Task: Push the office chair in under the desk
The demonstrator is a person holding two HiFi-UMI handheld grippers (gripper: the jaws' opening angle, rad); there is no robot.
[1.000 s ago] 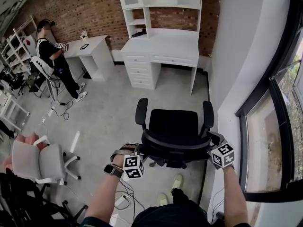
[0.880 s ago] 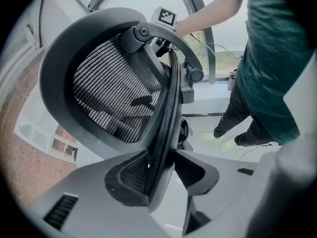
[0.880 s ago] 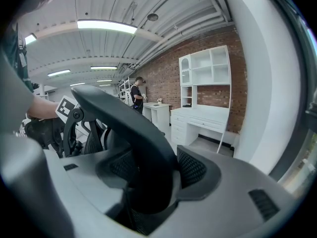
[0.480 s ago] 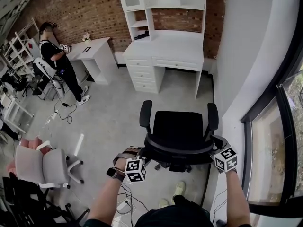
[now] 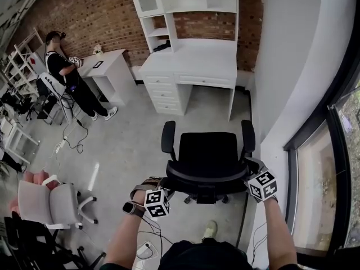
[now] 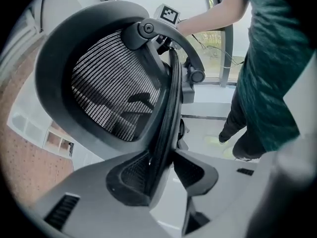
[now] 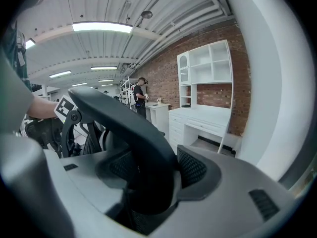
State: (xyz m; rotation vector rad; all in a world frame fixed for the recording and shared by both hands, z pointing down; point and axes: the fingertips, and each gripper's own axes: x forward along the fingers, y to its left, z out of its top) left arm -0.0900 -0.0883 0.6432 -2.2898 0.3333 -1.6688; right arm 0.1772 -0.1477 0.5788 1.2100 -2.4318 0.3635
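Note:
A black office chair (image 5: 207, 156) stands on the grey floor and faces the white desk with a hutch (image 5: 191, 61), a short gap in front of the desk's knee opening. My left gripper (image 5: 167, 184) is at the left edge of the backrest. In the left gripper view its jaws are closing and its pads (image 6: 130, 180) press on the backrest's thin rim (image 6: 166, 113). My right gripper (image 5: 248, 165) is on the right edge, shut on the thick black backrest frame (image 7: 119, 118), which fills the gap between its jaws.
A white wall (image 5: 281, 94) and dark window frame run close along the chair's right. A person (image 5: 62, 72) stands at a small white desk (image 5: 107, 66) far left. A white and pink chair (image 5: 53, 198) sits near left. Cables (image 5: 149, 241) lie by my feet.
The chair and both grippers have come a little nearer to the desk, which now looks larger. Both grips on the backrest are unchanged.

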